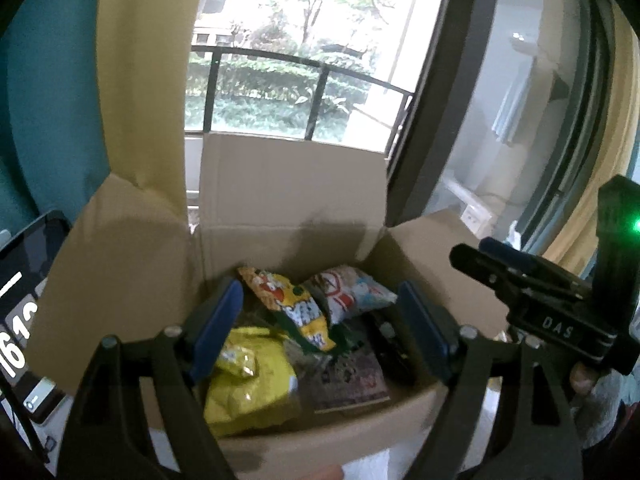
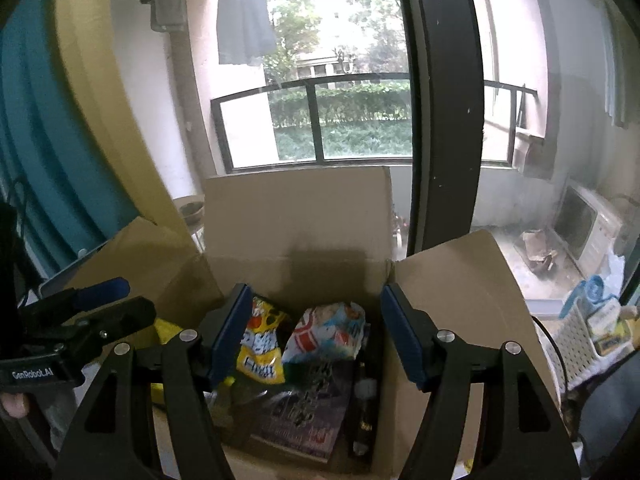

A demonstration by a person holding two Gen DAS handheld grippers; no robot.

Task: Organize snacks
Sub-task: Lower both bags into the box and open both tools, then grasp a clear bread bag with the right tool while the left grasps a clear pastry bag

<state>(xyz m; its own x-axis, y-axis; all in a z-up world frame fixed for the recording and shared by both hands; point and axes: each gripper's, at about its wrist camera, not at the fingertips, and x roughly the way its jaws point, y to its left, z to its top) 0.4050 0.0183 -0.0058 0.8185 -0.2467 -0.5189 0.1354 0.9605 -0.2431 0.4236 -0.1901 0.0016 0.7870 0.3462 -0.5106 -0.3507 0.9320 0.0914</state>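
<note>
An open cardboard box [image 1: 292, 184] stands by the window and holds snack bags: a yellow-orange bag [image 1: 288, 304], a red, white and blue bag [image 1: 352, 292], a big yellow bag [image 1: 248, 384] and a dark flat pack [image 1: 348, 376]. My left gripper [image 1: 320, 328] is open and empty just above the box's near side. My right gripper [image 2: 316, 332] is open and empty over the same box [image 2: 296, 208], above the yellow-orange bag [image 2: 260, 344], the red and blue bag [image 2: 328, 332] and the dark pack [image 2: 304, 412]. The right gripper also shows at the right of the left wrist view [image 1: 472, 256].
A tablet or screen [image 1: 24, 320] stands left of the box. A white perforated basket [image 2: 580, 332] with items sits at the right. Behind are a glass door with a dark frame [image 2: 444, 100], a yellow curtain [image 1: 144, 60] and a balcony railing.
</note>
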